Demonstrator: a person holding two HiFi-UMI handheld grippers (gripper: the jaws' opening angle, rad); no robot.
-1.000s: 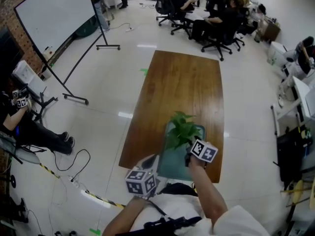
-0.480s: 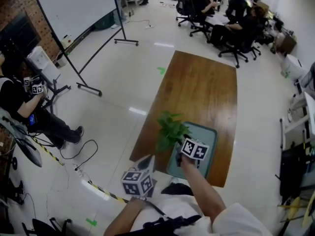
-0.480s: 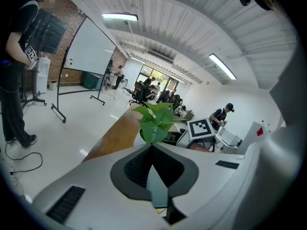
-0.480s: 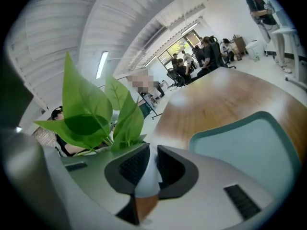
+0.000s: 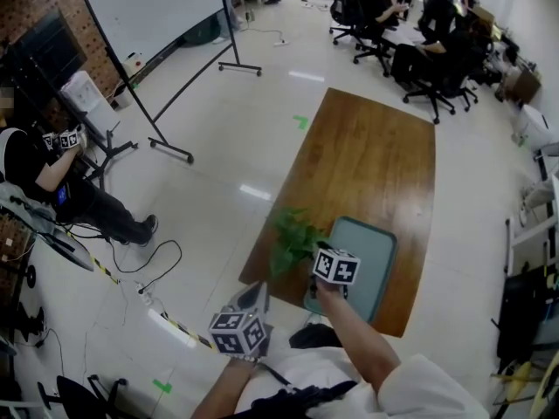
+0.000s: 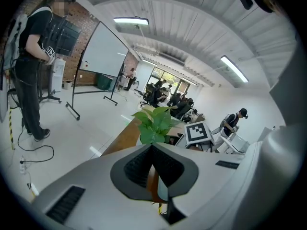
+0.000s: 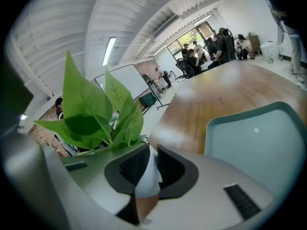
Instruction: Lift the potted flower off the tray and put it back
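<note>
The potted flower (image 5: 293,238), green leaves over a white pot (image 7: 146,176), is held to the left of the teal tray (image 5: 367,264), above the table's left edge. My right gripper (image 5: 316,273) is shut on the pot's rim, which sits pinched between the black pads (image 7: 129,166), with the leaves (image 7: 96,114) rising just beyond. The tray (image 7: 259,143) lies bare to the right. My left gripper (image 5: 258,293) hovers lower left, off the table's near corner, jaws closed on nothing. In the left gripper view the flower (image 6: 153,123) stands ahead beside the right gripper's marker cube (image 6: 197,132).
The long wooden table (image 5: 367,164) stretches away from me. A whiteboard on a stand (image 5: 153,16) is at far left, a standing person (image 5: 44,173) and floor cables (image 5: 148,278) at left, and seated people on office chairs (image 5: 410,24) sit beyond the table.
The right gripper has carried the flower leftward, from over the tray to beside the table's left edge. The left gripper has drifted left and lower in the head view.
</note>
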